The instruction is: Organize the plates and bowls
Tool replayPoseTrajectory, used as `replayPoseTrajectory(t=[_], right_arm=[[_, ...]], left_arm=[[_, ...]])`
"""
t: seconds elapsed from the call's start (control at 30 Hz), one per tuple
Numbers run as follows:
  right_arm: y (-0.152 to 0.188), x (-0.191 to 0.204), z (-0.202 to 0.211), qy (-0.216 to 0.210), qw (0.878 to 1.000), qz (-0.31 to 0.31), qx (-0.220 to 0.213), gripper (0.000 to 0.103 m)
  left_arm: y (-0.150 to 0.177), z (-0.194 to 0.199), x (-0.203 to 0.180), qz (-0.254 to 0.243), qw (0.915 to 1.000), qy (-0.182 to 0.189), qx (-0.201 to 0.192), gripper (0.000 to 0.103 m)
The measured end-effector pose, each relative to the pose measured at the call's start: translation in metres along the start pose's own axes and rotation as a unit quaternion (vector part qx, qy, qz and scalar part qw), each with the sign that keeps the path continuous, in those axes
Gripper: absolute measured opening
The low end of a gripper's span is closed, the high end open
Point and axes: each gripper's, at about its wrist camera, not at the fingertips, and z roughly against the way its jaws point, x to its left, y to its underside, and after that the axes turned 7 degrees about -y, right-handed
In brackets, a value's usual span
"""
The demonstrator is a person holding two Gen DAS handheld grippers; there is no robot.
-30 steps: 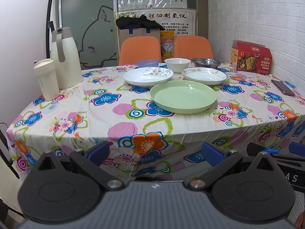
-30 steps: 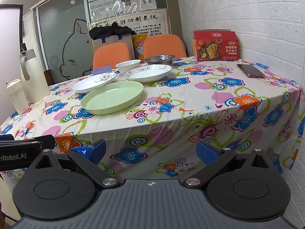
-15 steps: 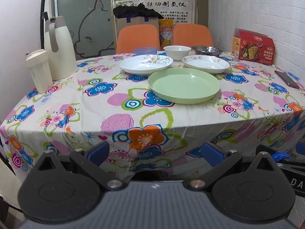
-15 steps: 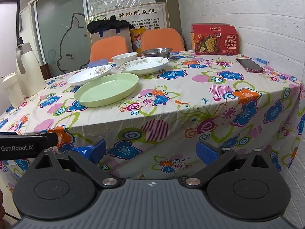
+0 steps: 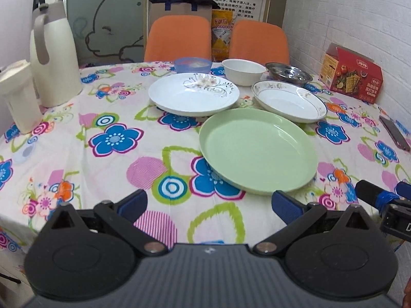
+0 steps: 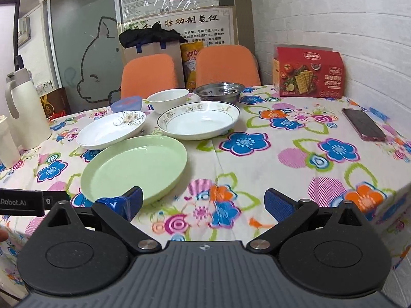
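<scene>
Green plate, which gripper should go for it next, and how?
Probably the left gripper: ease it forward with its fingers open toward the near rim of the green plate. That plate lies closest, just ahead of it, and nothing is stacked yet. The right gripper is open too, but points beside it.

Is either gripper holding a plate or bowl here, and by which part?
Nothing is held. The left gripper and right gripper are both open, short of the green plate.
</scene>
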Motion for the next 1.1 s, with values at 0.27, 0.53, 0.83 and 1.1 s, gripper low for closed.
replayPoseTrajectory(t=[0.27,0.53,0.83,1.1], right_arm=[[-0.023,0.004,-0.092,-0.018,0.997,0.026,0.077,0.089],[-0.024,0.011,-0.117,-0.029,0.994,0.050,0.098,0.089],[-0.013,0.010,-0.116,-0.042,0.996,0.064,0.047,0.091],[-0.018,0.013,-0.119,-0.038,0.996,0.062,0.060,0.090]], left_arm=[[-0.044,-0.075,0.011,0.016,0.9987,0.013,0.047,0.103],[-0.056,-0.115,0.003,0.013,0.9974,0.039,0.059,0.103],[-0.059,-0.129,-0.012,-0.029,0.9985,-0.008,0.045,0.103],[-0.060,-0.131,-0.016,-0.023,0.9986,-0.018,0.044,0.103]])
